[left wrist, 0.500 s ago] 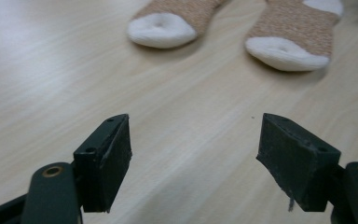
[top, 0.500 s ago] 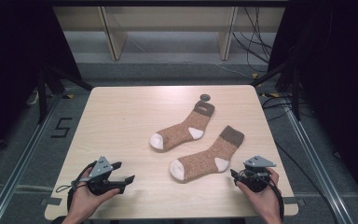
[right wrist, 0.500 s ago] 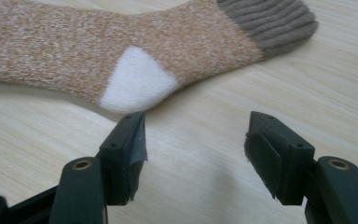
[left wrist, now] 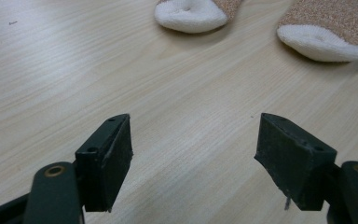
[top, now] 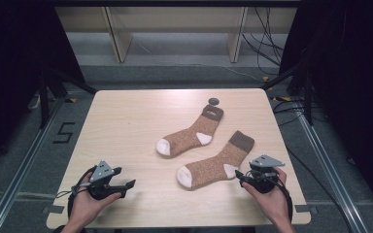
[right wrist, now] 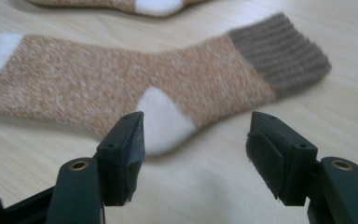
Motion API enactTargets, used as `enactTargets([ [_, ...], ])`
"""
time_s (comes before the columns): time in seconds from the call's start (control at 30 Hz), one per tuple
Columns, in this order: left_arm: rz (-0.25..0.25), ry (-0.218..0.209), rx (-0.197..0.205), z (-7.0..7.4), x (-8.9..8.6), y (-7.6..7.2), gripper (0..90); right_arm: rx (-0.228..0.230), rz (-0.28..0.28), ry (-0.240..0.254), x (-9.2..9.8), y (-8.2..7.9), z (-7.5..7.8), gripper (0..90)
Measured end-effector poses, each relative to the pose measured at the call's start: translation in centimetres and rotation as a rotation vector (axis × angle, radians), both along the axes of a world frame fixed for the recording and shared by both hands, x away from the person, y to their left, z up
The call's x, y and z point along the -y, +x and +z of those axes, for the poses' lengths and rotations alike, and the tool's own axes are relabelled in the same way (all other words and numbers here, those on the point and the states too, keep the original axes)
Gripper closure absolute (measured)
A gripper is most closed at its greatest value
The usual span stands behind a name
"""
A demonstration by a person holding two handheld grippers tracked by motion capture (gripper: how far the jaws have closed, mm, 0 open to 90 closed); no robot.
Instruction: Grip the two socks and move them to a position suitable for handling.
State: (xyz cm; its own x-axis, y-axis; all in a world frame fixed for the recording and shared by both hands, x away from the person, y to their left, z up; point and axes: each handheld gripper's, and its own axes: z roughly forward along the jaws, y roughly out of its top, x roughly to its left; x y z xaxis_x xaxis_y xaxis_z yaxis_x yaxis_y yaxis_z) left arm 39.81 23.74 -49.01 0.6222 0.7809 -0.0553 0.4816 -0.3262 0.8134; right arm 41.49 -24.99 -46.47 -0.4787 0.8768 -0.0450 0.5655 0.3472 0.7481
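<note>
Now the right gripper [top: 240,175] has edged up to the near sock [top: 217,162], heel just beyond its spread, empty fingers [right wrist: 121,154]; grasp next. Left gripper [top: 128,187] likewise spread, empty.

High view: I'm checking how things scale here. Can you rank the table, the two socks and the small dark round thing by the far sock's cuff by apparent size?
1. Table, largest.
2. Near sock and far sock: they look alike, so unranked.
3. Small dark round thing, smallest.
</note>
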Motion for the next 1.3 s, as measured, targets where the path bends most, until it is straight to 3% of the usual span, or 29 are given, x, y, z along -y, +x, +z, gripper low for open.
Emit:
enactTargets([
  [0.03,0.003,0.018,-0.004,0.1,-0.1,0.0,26.7,-0.003,0.009,-0.001,-0.2,0.3,0.2,37.2],
  [0.1,-0.001,0.005,-0.003,0.2,-0.1,0.0,26.9,-0.014,0.043,-0.018,-1.4,1.9,0.8,36.3],
  [0.13,0.008,-0.018,-0.003,0.1,0.1,0.0,26.9,-0.014,0.043,-0.018,-1.4,1.9,0.8,36.3],
  [0.17,-0.005,-0.007,-0.005,0.0,0.2,0.0,27.0,-0.031,0.056,-0.020,-2.2,3.0,0.7,35.0],
  [0.33,-0.017,0.014,-0.013,0.0,0.1,0.0,27.0,-0.095,0.072,-0.050,-3.7,4.9,0.0,33.1],
  [0.37,-0.007,-0.009,-0.011,0.0,0.1,0.0,27.0,-0.119,0.076,-0.044,-4.3,5.5,-0.3,33.0],
  [0.47,-0.008,-0.008,-0.014,0.0,0.1,0.0,27.1,-0.148,0.098,-0.055,-4.7,6.3,-0.8,32.1],
  [0.57,-0.014,-0.008,-0.009,0.0,0.3,0.0,27.1,-0.148,0.118,-0.071,-4.8,6.7,-1.3,31.8],
  [0.63,-0.016,-0.001,-0.013,0.0,0.3,0.0,27.1,-0.198,0.110,-0.069,-5.0,6.9,-2.0,32.0],
  [0.7,-0.014,-0.003,-0.014,0.0,0.3,0.0,27.1,-0.194,0.117,-0.072,-4.9,6.9,-2.3,32.8],
  [0.9,-0.012,-0.003,-0.011,0.0,0.3,0.0,27.1,-0.204,0.125,-0.078,-5.0,6.8,-2.1,60.4],
  [0.93,-0.012,-0.003,-0.011,0.0,0.3,0.0,27.1,-0.204,0.125,-0.078,-5.0,6.8,-2.1,60.4],
  [0.97,-0.013,-0.004,-0.013,0.0,0.3,-0.1,27.1,-0.220,0.116,-0.063,-5.1,6.7,-2.0,68.2],
  [1.03,-0.012,-0.003,-0.012,0.0,0.3,-0.1,27.2,-0.216,0.102,-0.047,-5.3,6.7,-2.1,71.6],
  [1.07,-0.011,-0.003,-0.011,0.0,0.3,-0.1,27.3,-0.232,0.102,-0.055,-5.3,6.6,-1.9,72.7],
  [1.13,-0.011,-0.002,-0.011,0.0,0.3,-0.1,27.3,-0.214,0.107,-0.069,-5.4,6.7,-1.9,74.4],
  [1.3,-0.005,-0.004,-0.005,0.0,0.3,-0.1,27.5,-0.229,0.085,-0.076,-5.7,6.6,-1.8,76.1],
])
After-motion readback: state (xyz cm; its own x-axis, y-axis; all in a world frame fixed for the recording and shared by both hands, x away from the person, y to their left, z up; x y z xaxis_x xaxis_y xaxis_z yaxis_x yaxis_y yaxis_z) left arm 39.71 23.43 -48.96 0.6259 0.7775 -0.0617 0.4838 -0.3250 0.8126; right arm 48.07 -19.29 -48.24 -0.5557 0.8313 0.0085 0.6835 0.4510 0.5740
